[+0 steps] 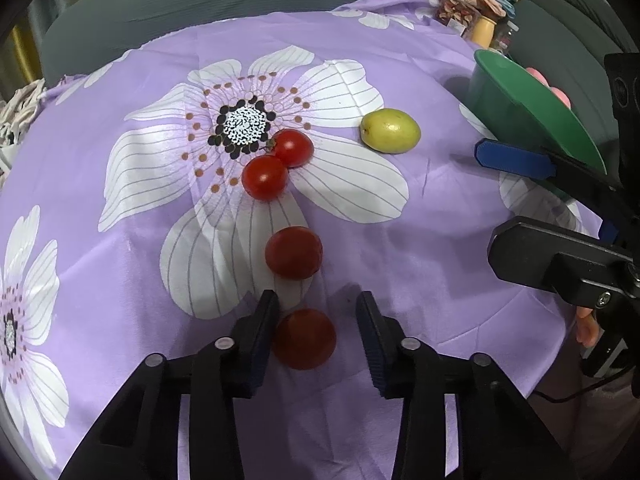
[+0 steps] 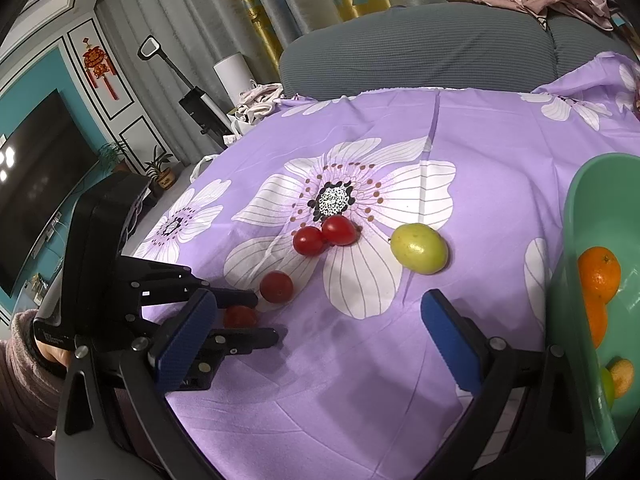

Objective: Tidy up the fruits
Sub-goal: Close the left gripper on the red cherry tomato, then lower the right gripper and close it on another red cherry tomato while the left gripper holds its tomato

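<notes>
While oranges [image 2: 599, 273] sat in the bowl [image 2: 576, 208], left hand-held gripper [image 1: 316, 312] gaped around one tomato [image 1: 304, 338]; right hand-held gripper [image 2: 320, 312] released; four fruits beyond remained.

In the right wrist view the nearest cherry tomato [image 2: 239, 317] is half hidden behind the left tongs [image 2: 262, 317], so whether the pads touch it cannot be told there. The green bowl [image 2: 576, 216] is cut off by the right edge, and the oranges [image 2: 599, 274] inside show only in part. In the left wrist view the bowl's [image 1: 496, 96] inside is hidden behind its tilted wall, and the right tongs [image 1: 516, 158] run off the frame's edge
</notes>
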`<state>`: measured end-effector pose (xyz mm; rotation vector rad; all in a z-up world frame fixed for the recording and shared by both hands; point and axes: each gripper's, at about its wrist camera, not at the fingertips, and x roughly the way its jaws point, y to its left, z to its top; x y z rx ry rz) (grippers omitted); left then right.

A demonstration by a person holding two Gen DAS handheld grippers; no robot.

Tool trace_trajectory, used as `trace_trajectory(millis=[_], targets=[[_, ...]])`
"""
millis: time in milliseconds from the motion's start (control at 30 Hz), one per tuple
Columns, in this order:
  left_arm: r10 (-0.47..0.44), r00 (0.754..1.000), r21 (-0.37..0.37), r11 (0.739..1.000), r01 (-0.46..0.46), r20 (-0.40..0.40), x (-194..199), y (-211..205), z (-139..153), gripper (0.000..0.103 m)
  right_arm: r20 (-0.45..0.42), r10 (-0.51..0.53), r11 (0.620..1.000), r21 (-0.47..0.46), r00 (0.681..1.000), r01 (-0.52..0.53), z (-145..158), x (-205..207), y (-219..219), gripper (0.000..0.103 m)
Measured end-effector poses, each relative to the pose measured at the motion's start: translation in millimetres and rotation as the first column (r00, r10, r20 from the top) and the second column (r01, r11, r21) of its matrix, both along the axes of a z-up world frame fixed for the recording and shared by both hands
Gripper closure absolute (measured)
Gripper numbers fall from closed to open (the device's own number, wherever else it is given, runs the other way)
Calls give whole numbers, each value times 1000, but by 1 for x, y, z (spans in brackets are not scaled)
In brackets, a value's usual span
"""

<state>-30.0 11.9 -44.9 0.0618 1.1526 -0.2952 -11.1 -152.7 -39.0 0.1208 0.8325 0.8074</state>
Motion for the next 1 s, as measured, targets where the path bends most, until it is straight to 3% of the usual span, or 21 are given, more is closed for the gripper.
trace_trajectory(millis=[100,1000], targets=[[12,1000,-15,1000,-12,-2,0,3,1,75,0,1,1000,1,1000,-1,0,0,0,0],[11,1000,-42,999,-11,8,-6,5,11,77,-17,-17,1000,-2,1000,17,-3,1,0,0]])
